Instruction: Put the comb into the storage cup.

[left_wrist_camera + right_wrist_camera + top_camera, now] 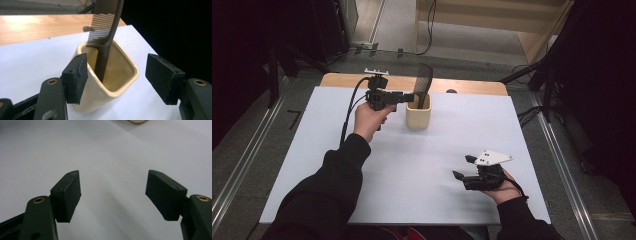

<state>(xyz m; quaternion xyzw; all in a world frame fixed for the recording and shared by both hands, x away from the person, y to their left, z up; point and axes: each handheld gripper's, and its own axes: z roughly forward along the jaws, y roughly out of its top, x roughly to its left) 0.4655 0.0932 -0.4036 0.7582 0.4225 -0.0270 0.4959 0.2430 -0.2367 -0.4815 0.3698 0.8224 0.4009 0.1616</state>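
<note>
Your left gripper (pixel 404 97) sits at the far left-centre of the white table sheet (pixel 327 165), its 2 black jaws spread wide and gripping nothing. In the left gripper view (pixel 117 75) those jaws stand to either side of the cream, square-mouthed ceramic cup (pixel 112 82); the left jaw is right at the cup's outer wall, though you cannot tell whether it touches, and the right jaw stands clear of it. The dark brown plastic comb (pixel 105 37) stands in that cup, handle down and teeth up, leaning against the rim. From above, the cup (pixel 418 117) is just right of your left gripper, with the comb (pixel 424 82) rising out of it. Your right gripper (pixel 464 167) rests low over the sheet near the front right, well apart from the cup, its jaws (pixel 113 195) also spread and holding nothing.
</note>
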